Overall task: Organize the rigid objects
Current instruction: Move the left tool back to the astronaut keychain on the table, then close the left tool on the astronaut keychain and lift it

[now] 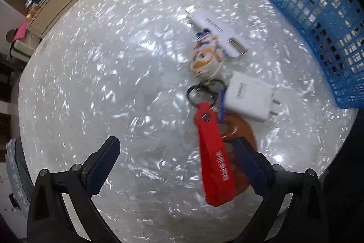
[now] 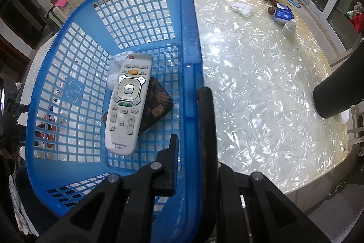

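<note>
down-tilted, left gripper (image 1: 177, 152) open by red strap (image 1: 215, 156); right gripper (image 2: 188, 140) clamps basket (image 2: 191, 74) rim.

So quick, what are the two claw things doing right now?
Left gripper: open, holding nothing, above the red strap.
Right gripper: closed on the blue basket rim.

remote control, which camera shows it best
The right wrist view: the remote control lies face up in the blue basket, buttons readable, resting partly on a checkered case. The left wrist view shows only the basket's outer wall, no remote.
</note>
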{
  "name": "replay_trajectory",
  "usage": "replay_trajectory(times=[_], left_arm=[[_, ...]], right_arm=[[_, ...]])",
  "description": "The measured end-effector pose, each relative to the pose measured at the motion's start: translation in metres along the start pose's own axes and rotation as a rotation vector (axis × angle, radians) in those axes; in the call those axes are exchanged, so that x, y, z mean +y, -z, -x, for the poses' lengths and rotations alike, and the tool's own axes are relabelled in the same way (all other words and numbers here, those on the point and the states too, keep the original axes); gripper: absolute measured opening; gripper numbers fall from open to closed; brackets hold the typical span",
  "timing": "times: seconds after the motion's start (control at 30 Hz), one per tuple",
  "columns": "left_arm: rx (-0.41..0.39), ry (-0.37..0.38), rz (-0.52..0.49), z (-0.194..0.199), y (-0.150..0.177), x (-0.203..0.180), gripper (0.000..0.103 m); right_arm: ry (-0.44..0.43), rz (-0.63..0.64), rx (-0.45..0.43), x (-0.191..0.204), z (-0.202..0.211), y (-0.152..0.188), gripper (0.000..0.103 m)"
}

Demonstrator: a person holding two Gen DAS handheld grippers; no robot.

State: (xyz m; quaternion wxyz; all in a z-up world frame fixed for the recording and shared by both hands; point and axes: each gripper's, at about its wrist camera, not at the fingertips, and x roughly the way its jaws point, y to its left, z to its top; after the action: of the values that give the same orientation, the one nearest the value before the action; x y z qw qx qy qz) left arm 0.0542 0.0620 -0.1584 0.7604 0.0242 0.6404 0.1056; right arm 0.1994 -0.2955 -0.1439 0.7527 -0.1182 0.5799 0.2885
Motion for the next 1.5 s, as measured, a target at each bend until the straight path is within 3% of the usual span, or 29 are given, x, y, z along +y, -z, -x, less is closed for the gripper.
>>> replay_trajectory(times=[0.3,0.77,0.97,1.07,1.27,1.4,1.5], left_arm=[[-0.016,0.008,-0.015,0.001,-0.023,-0.001,0.101],[-0.044,0.123,0.057,-0.004,-0.067,0.016,0.101],[-0.029,0.113,0.001,-0.014,-0.077,0.007,0.1],[-0.023,0.103,-0.03,-0.021,-0.082,0.009,0.09],[-0.016,0.165,-0.044,-0.033,-0.088,0.012,0.07],[-0.027,0.203,-0.072,-0.036,-0.087,0.005,0.045],[-0.035,0.192,-0.073,-0.036,-0.086,0.0,0.041]], right_arm=[[-0.002,0.0,0.001,0.0,0.0,0.0,0.011],[-0.003,-0.002,0.002,0.0,-0.001,0.0,0.011],[-0.005,0.0,0.004,-0.001,-0.001,0.0,0.011],[-0.006,-0.002,0.005,-0.002,-0.001,0.0,0.011],[-0.002,-0.004,0.011,-0.002,-0.003,-0.001,0.011],[0.003,-0.005,0.015,-0.001,-0.005,0.0,0.011],[0.005,-0.005,0.017,0.0,-0.005,-0.001,0.011]])
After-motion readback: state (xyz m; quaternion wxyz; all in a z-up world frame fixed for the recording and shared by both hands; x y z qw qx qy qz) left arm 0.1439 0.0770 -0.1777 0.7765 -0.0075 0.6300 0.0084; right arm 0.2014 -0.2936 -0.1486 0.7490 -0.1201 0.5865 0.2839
